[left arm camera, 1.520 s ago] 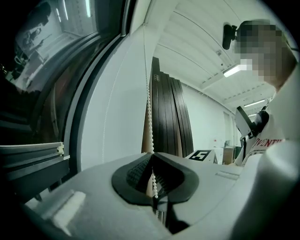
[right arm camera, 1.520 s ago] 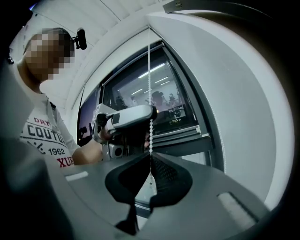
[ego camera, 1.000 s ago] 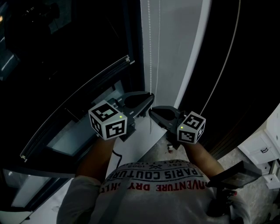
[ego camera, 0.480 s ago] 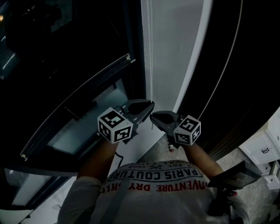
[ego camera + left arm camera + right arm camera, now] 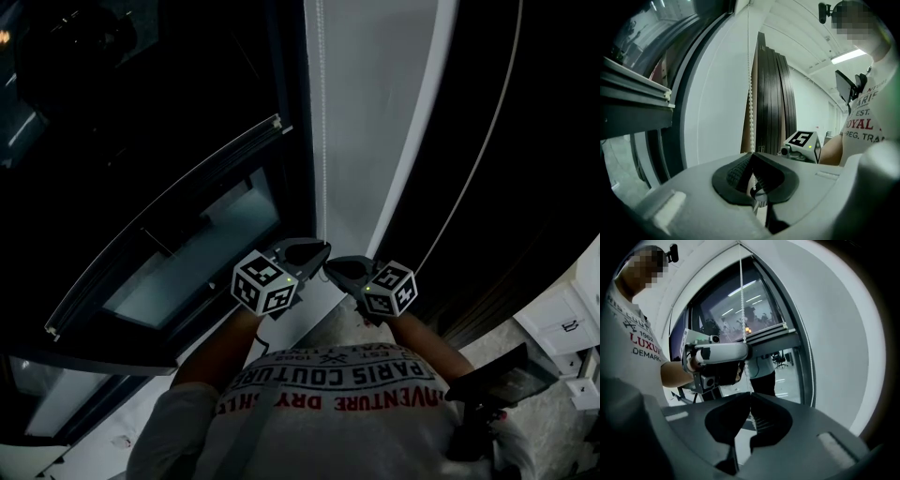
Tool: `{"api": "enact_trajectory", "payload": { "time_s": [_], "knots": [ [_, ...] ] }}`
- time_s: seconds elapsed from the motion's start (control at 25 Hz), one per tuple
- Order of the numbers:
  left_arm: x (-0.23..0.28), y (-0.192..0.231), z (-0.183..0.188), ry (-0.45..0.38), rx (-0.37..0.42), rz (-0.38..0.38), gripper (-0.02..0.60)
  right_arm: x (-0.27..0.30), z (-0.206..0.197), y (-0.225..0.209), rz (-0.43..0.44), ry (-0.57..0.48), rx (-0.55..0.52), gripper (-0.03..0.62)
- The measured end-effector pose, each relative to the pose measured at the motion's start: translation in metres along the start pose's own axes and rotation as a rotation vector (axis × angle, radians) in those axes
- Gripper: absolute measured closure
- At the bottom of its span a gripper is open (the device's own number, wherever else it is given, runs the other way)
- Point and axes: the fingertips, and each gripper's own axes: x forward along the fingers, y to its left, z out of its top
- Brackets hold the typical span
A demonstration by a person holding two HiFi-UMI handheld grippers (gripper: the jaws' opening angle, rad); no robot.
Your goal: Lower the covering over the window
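A white bead chain [image 5: 323, 141] hangs down the white wall strip beside the dark window [image 5: 141, 112]. The blind's pale bottom rail [image 5: 159, 225] slants across the glass. My left gripper [image 5: 320, 251] and right gripper [image 5: 329, 266] meet tip to tip low on the chain, the right just under the left. In the left gripper view the bead chain [image 5: 750, 93] runs down into the left gripper [image 5: 752, 155], which is shut on it. In the right gripper view the bead chain [image 5: 742, 296] passes behind the left gripper [image 5: 717, 355] and enters the right gripper [image 5: 750, 396], also shut on it.
Dark panels [image 5: 525, 187] lean against the wall to the right of the white strip [image 5: 375, 141]. A white cabinet [image 5: 562, 319] stands at the far right. A black device [image 5: 497, 375] hangs at the person's chest. The window frame [image 5: 286, 169] runs just left of the chain.
Both grippers have come down along the wall together, still shut on the chain, and sit nearer the person's body. The blind's rail shows no clear shift.
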Motion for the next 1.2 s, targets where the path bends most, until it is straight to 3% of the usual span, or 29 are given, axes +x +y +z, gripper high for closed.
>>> {"api": "enact_trajectory", "payload": {
  "time_s": [0.28,0.52,0.72,1.0,1.2],
  "knots": [
    [0.006,0.008,-0.038,0.049,-0.035,0.041,0.575,0.006,-0.036,-0.007,-0.027,0.108,0.018,0.580],
    [0.004,0.016,-0.039,0.036,-0.052,0.056,0.575,-0.007,-0.017,-0.016,-0.053,0.125,-0.030,0.536],
    [0.005,0.015,-0.037,0.036,-0.057,0.061,0.575,-0.035,0.059,-0.024,-0.046,-0.004,-0.028,0.522],
    [0.006,0.014,-0.036,0.045,-0.046,0.063,0.575,-0.048,0.196,0.010,0.053,-0.198,-0.171,0.473],
    [0.007,0.013,-0.036,0.060,-0.037,0.058,0.575,-0.045,0.243,0.025,0.085,-0.244,-0.209,0.457]
  ]
}}
